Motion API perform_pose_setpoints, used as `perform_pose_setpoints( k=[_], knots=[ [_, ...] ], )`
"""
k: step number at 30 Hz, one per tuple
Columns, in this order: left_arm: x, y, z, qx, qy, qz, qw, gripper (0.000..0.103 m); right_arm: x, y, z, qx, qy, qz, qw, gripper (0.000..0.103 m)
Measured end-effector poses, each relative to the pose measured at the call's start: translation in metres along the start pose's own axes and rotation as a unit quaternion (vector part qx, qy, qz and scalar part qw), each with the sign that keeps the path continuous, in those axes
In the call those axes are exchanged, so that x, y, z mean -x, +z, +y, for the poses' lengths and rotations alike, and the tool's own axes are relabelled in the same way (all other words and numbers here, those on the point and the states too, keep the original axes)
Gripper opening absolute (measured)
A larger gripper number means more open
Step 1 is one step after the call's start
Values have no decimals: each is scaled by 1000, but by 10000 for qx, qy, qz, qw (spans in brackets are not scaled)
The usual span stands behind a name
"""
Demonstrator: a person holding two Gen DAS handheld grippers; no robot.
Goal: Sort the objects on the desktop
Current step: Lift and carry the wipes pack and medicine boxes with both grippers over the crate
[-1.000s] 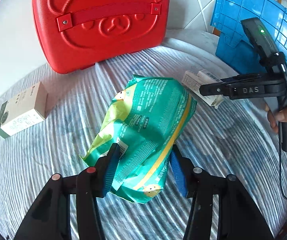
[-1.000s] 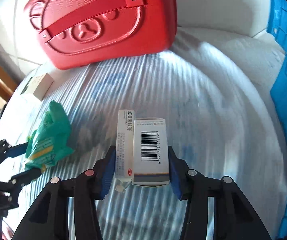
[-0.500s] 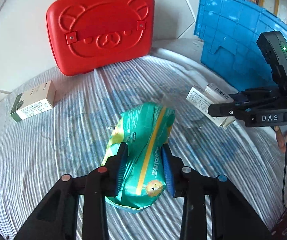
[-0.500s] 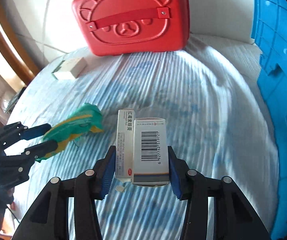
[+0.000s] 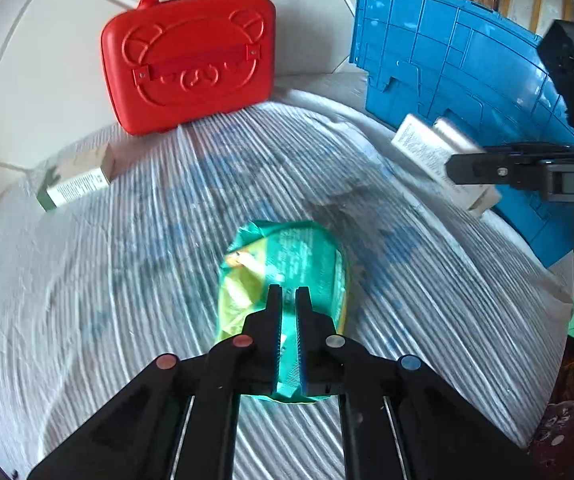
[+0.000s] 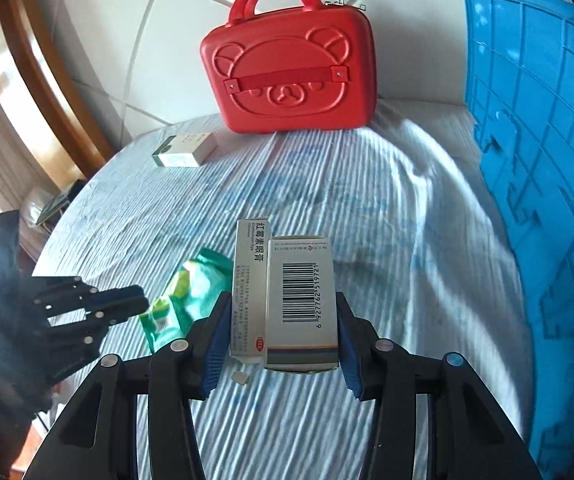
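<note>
A green snack packet (image 5: 311,256) hangs pinched between the pads of my left gripper (image 5: 289,292), whose jaws are closing to a narrow slit on its crumpled lower end. The right wrist view shows the packet (image 6: 191,292) at the left gripper (image 6: 139,304), above the cloth. My right gripper (image 6: 282,300) is shut on two boxes side by side: a slim ointment box (image 6: 249,280) and a barcode box (image 6: 301,300). In the left wrist view these boxes (image 5: 427,148) are held up in front of the blue crate.
A red bear-face case (image 5: 191,64) stands against the tiled wall at the back. A blue crate (image 6: 547,160) stands on edge along the right. A green-and-white box (image 6: 185,150) lies at the back left on the striped cloth (image 5: 87,280). A small white scrap (image 6: 241,376) lies below the boxes.
The left jaws closed from a loose straddle to a tight pinch on the green packet. Both grippers drew back and rose with their loads, so the case and crate look farther away.
</note>
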State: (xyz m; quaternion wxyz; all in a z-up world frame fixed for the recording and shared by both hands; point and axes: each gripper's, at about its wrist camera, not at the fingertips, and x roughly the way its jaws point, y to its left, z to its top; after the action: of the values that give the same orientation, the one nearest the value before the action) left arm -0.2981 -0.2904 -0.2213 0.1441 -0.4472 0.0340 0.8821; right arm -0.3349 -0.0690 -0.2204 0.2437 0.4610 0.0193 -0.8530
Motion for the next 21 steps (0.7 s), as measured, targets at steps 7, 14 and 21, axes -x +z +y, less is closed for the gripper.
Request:
perform_pose_setpoints(
  k=[7,14,21],
  knots=[
    [-24,-13,-6,-483,-218,257,9983,34,14,-25,-4,-77,-214,177,9996,47],
    [-40,-22,-13,-368,-52,357,9987,93,4,-40,-6,-306,-162,350,9988,47],
    [-66,-33,-7,-330,622,386,9968,88,-2,-45,-2,-348,-110,400,9985,47]
  ],
)
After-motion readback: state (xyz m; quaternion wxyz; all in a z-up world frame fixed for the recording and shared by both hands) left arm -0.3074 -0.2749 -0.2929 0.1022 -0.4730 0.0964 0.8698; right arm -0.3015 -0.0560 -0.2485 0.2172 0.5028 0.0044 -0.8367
